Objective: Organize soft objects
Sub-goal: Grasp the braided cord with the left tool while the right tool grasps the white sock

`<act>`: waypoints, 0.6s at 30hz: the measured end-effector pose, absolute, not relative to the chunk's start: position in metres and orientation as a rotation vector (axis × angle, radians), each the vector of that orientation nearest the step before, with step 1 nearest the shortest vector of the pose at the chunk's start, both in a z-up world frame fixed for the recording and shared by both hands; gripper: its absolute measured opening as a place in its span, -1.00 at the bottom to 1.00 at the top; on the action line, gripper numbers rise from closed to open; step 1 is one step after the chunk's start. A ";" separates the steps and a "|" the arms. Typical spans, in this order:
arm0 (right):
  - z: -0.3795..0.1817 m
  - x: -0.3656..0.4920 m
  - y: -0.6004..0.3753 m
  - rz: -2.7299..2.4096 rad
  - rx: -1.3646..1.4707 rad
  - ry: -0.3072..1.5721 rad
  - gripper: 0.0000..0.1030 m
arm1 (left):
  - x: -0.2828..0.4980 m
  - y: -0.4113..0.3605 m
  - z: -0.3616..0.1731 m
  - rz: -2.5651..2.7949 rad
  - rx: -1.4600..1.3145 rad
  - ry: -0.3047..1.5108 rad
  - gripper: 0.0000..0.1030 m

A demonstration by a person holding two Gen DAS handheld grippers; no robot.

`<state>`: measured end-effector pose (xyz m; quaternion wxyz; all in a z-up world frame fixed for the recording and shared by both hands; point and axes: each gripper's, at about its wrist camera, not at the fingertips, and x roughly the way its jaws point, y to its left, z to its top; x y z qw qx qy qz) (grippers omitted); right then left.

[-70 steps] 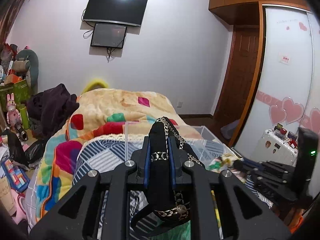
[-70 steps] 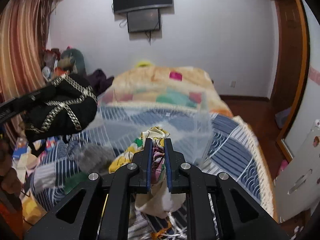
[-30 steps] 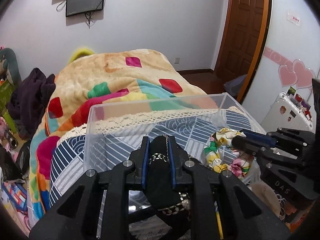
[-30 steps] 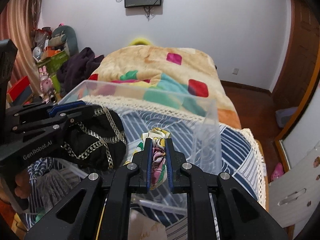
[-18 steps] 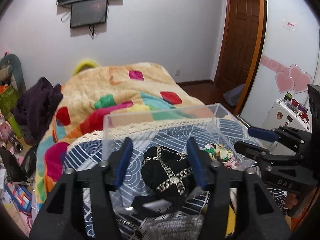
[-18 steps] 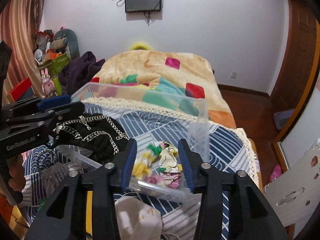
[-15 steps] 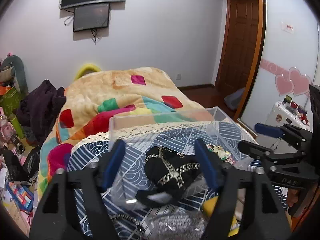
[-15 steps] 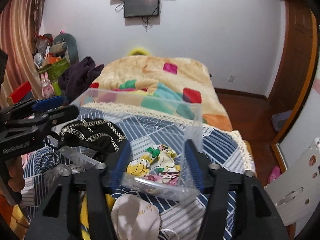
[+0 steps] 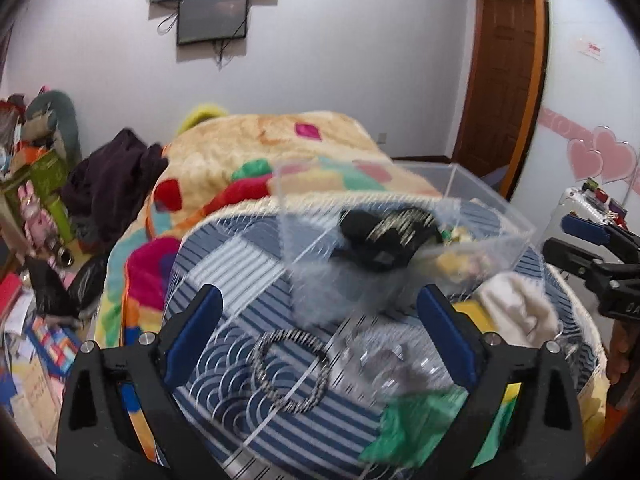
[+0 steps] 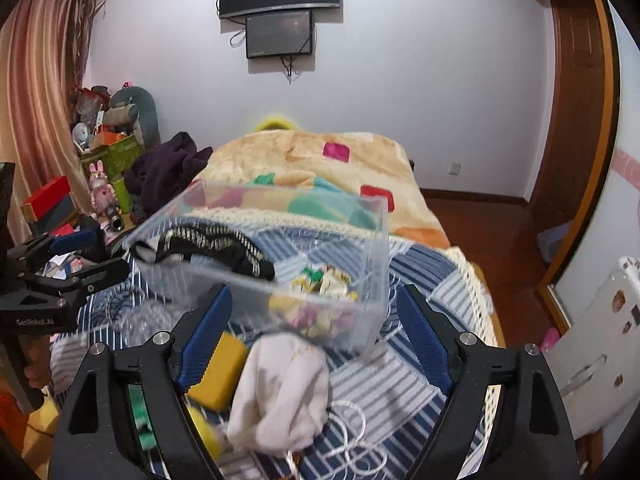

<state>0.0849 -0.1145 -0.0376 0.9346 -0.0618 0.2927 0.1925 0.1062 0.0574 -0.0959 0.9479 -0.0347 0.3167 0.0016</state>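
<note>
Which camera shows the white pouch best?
The right wrist view. There the white pouch lies whole and fairly sharp on the striped bedspread, just in front of the clear box. In the left wrist view the pouch is blurred, off to the right and partly hidden.

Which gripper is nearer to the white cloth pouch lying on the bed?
Right. The white cloth pouch lies between the opening fingers of the right gripper, unheld. The left gripper, also opening and empty, is farther to the pouch's left.
</note>
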 end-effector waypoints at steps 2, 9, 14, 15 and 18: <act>-0.045 0.083 -0.115 0.396 -0.121 0.615 0.60 | 0.105 0.065 -0.107 0.041 -0.085 0.663 0.92; -0.066 0.077 -0.128 0.388 -0.058 0.667 0.60 | 0.101 0.082 -0.135 0.080 -0.138 0.719 0.92; -0.082 0.079 -0.125 0.421 -0.047 0.726 0.55 | 0.098 0.081 -0.142 0.082 -0.117 0.728 0.81; -0.085 0.077 -0.122 0.428 -0.052 0.733 0.45 | 0.099 0.081 -0.144 0.076 -0.118 0.737 0.65; -0.090 0.076 -0.113 0.452 -0.079 0.760 0.12 | 0.104 0.082 -0.150 0.045 -0.140 0.777 0.29</act>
